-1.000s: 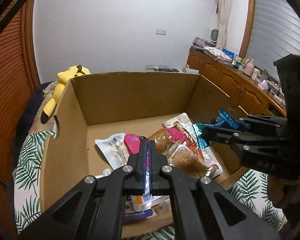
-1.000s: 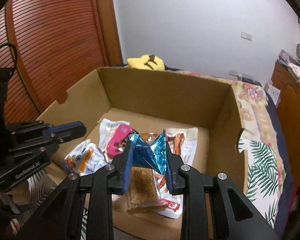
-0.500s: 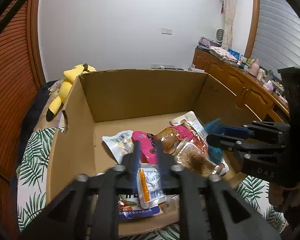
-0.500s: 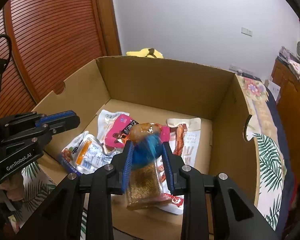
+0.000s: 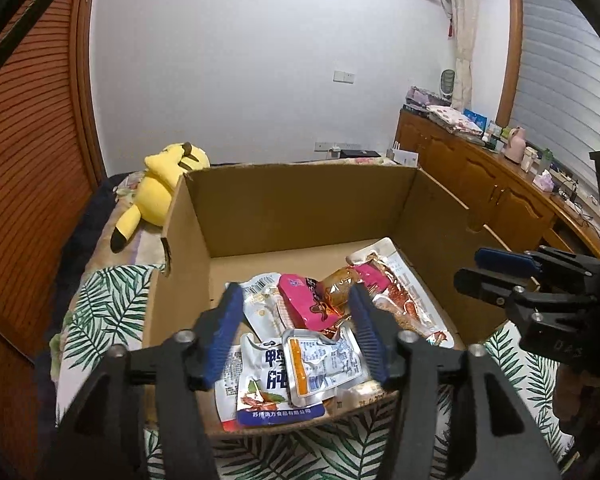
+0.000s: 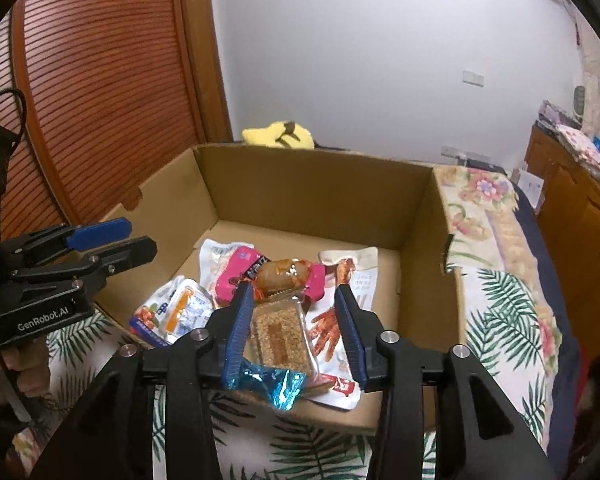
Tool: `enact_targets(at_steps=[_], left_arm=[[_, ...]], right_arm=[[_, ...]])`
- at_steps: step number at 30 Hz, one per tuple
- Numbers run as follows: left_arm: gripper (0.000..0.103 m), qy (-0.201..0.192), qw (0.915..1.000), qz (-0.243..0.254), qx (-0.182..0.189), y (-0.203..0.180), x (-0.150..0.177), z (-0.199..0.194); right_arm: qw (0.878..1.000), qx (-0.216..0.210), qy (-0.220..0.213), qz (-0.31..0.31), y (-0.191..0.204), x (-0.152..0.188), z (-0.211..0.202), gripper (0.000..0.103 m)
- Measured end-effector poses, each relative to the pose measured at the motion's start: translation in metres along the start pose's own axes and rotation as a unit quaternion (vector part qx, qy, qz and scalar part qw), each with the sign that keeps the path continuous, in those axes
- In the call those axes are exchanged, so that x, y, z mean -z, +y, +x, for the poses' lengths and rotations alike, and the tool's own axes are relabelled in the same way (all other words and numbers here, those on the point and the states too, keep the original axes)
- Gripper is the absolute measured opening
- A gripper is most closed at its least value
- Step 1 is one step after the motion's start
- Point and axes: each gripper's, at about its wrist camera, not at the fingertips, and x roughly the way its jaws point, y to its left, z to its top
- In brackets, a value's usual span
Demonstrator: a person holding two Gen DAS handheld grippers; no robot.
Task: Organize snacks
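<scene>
An open cardboard box point(image 5: 300, 208) point(image 6: 320, 192) holds several snack packets. My left gripper point(image 5: 296, 300) hangs over its near edge, jaws opening, nothing pressed between the pads. A white and orange packet point(image 5: 320, 364) lies loose below it on a blue and white packet point(image 5: 268, 392). My right gripper point(image 6: 293, 296) is also opening over the box. A crumpled blue foil packet point(image 6: 272, 384) lies low between its fingers at the box's near edge, not gripped. Beyond it lie a sesame bar point(image 6: 278, 332) and a pink packet point(image 6: 236, 276). Each gripper shows in the other's view point(image 5: 496, 268) point(image 6: 112, 240).
The box sits on a leaf-patterned bedspread point(image 5: 100, 300). A yellow plush toy point(image 5: 160, 184) lies behind the box. A slatted wooden door point(image 6: 80, 100) stands to the left and a wooden cabinet point(image 5: 480, 184) with clutter runs along the right.
The left gripper opened and let the white and orange packet drop into the box. The right gripper opened and the blue foil packet slid down from its pads to the box's near edge.
</scene>
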Motion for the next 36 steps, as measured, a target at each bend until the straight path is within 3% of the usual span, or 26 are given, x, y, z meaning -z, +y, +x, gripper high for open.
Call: enact_targets(at_steps=[2, 5, 7, 10, 22, 36], left_arm=[[0.091, -0.014, 0.9999, 0.001, -0.005, -0.001, 0.000, -0.008], [0.097, -0.031, 0.9995, 0.003, -0.012, -0.003, 0.000, -0.019], [0.098, -0.032, 0.9993, 0.007, -0.017, -0.007, -0.001, -0.026], [0.101, -0.045, 0.9985, 0.013, -0.029, -0.012, 0.002, -0.042], [0.103, -0.101, 0.9936, 0.013, -0.050, -0.037, 0.036, -0.143], [0.103, -0.135, 0.9899, 0.014, -0.042, -0.063, 0.086, -0.223]], right_arm=[[1.000, 0.002, -0.008, 0.002, 0.001, 0.000, -0.008, 0.050], [1.000, 0.007, -0.024, 0.002, 0.003, 0.002, -0.023, 0.065], [0.999, 0.008, -0.034, 0.004, 0.005, 0.004, -0.034, 0.086], [0.998, 0.012, -0.055, 0.007, 0.008, 0.009, -0.053, 0.102], [0.992, 0.048, -0.115, 0.001, 0.036, 0.043, -0.145, 0.103], [0.985, 0.061, -0.160, 0.013, 0.059, 0.088, -0.227, 0.103]])
